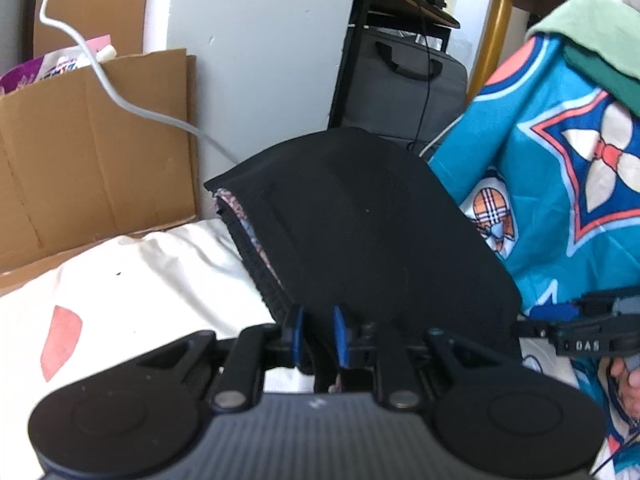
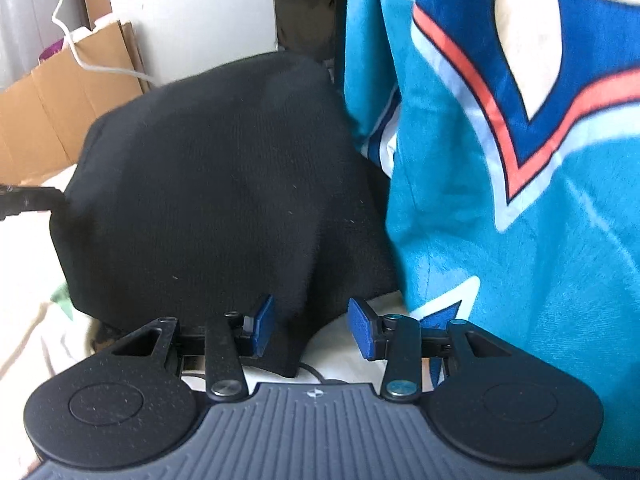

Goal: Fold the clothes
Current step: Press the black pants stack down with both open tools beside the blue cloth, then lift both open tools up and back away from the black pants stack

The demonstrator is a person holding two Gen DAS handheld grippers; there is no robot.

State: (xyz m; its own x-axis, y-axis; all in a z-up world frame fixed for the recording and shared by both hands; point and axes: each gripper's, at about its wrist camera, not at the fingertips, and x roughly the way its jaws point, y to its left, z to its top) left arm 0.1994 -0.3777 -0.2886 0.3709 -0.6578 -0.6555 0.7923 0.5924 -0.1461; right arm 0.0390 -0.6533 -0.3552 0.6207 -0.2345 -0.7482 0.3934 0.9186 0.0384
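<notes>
At frame centre, the black garment (image 1: 360, 224) is clamped by the left tongs (image 1: 318, 336); right tongs (image 2: 312, 328), apart, should be closed on its hem before folding.

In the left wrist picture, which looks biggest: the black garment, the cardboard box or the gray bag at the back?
1. Black garment, though it is nearest the camera, which makes it look bigger.
2. Cardboard box, partly cut off by the edge.
3. Gray bag, far back and partly hidden, so its true size is unsure.
</notes>
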